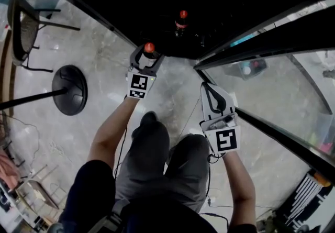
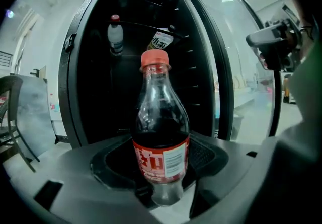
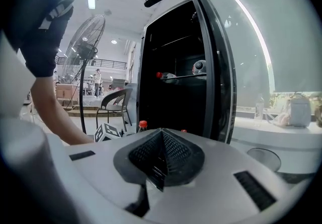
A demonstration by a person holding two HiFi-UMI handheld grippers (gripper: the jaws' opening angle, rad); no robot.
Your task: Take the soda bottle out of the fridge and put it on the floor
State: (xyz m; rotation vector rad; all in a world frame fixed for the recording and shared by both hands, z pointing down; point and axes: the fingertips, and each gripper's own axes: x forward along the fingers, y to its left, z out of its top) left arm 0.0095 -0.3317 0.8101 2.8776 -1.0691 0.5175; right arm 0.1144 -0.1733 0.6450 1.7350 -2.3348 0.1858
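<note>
soda bottle (image 2: 161, 137) in left gripper (image 1: 145, 64)

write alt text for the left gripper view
A soda bottle with red cap and red label stands upright, gripped by the left gripper, before an open dark fridge. A small bottle sits on a shelf inside; the glass door is at right.

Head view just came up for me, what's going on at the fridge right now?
A person is at the open fridge with a gripper in each hand. The left gripper is shut on the soda bottle, upright and outside the fridge, over the floor; whether it touches down can't be told. The right gripper is shut and empty beside the glass door. Another bottle sits inside.
</note>
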